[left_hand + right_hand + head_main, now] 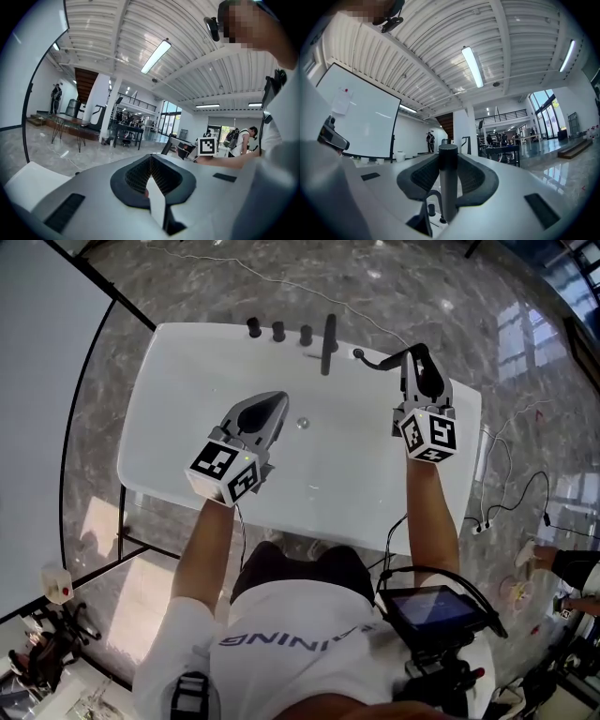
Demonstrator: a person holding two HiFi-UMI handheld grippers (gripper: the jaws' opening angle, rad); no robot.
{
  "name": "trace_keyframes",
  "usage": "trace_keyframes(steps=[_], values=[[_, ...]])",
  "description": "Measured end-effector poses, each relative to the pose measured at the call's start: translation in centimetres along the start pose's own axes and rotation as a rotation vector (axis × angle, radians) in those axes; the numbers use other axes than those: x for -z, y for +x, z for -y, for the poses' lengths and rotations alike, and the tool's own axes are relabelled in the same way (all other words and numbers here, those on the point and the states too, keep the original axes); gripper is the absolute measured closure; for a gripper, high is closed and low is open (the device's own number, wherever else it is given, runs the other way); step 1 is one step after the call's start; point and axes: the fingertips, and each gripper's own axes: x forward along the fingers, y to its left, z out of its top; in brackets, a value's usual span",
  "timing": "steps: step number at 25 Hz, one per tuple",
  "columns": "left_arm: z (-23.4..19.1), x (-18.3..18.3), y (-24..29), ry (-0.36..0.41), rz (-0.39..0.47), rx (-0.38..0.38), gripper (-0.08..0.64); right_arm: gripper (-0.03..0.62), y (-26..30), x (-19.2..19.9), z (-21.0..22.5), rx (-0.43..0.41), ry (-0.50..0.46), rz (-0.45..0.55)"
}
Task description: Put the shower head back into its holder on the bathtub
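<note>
The white bathtub [187, 446] is filling the middle of the head view, with its black fittings lining the rim at 12 o'clock.

The left gripper [278, 400] is hovering over the centre of the basin. Its jaws are resting together with nothing between them.

The right gripper [416, 354] is working at the tub's 2 o'clock corner. Its jaws are clamping the dark handle of the shower head [380, 362], which is standing upright between the pads in the right gripper view.

The shower head is reaching from this gripper toward 9 o'clock, ending just beside the rim, at 3 o'clock from the spout [328, 345] and the three knobs [278, 331]. The holder itself is too small to identify there.

Task status, as a judgement: pickup is complete and the approach is under way. Seating the handle in the holder and releasing the clamp are remaining.
</note>
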Motion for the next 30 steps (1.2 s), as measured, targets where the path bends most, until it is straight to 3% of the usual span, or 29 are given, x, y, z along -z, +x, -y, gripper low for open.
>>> trace_keyframes(steps=[11, 24, 30], values=[[-1.9, 1.8, 3.2, -0.017, 0.001, -0.006, 0.546, 0.469, 3.4, 4.1, 2.2, 0.005, -0.002, -0.026], [-4.7, 3.9, 8.9, 0.020, -0.007, 0.013, 0.546, 0.469, 6.9, 10.5, 3.2, -0.003, -0.003, -0.059], [-6.3, 6.4, 10.3, -0.002, -0.014, -0.004, 0.546, 0.469, 8.7, 13.0, 4.3, -0.020, 0.018, -0.055]])
